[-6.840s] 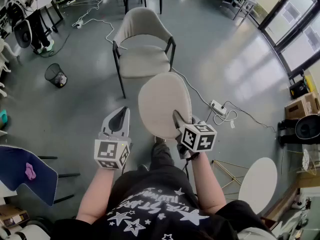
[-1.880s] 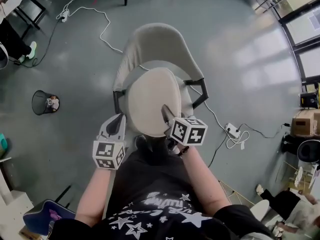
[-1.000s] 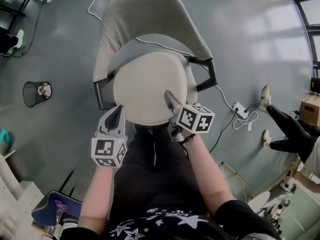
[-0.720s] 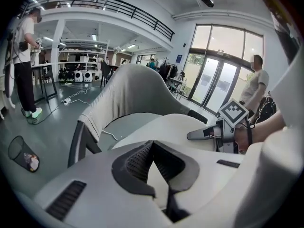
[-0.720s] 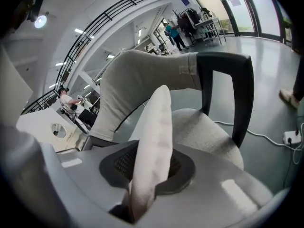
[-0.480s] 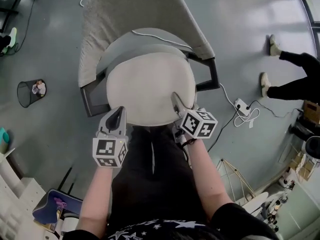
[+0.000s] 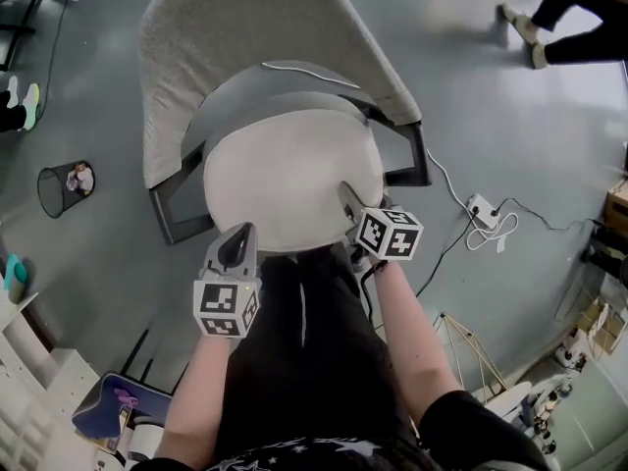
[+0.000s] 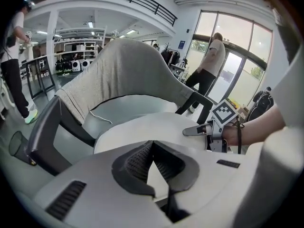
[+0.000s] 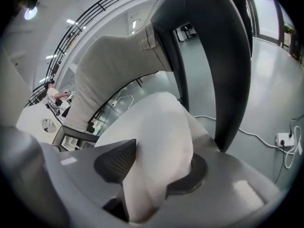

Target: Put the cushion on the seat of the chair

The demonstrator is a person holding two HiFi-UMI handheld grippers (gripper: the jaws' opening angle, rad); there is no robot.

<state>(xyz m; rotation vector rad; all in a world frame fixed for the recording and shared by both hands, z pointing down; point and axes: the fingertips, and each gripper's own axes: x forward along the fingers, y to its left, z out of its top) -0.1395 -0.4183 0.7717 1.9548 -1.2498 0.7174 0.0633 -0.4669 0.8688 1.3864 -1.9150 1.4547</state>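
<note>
A round beige cushion (image 7: 285,175) lies over the grey seat (image 7: 257,88) of the chair, in front of its beige backrest (image 7: 235,27). My right gripper (image 7: 345,192) is at the cushion's front right edge. In the right gripper view the cushion (image 9: 156,127) fills the gap of my right gripper (image 9: 161,158); the jaws are opening while both pads still touch it. My left gripper (image 7: 238,232) hangs shut and empty just off the front left edge. In the left gripper view the left gripper (image 8: 152,144) has its pads meeting in front of the cushion (image 8: 152,125).
Black chair arms (image 7: 420,155) flank the seat. A wire waste bin (image 7: 64,184) stands on the floor at the left. A power strip with cable (image 7: 483,209) lies at the right. A person's legs (image 7: 564,8) show at the top right. A blue seat (image 7: 108,405) is at the bottom left.
Both grippers have sunk towards the chair, bringing the cushion down over the seat. The chair has grown larger in view. A person at the right has walked further away.
</note>
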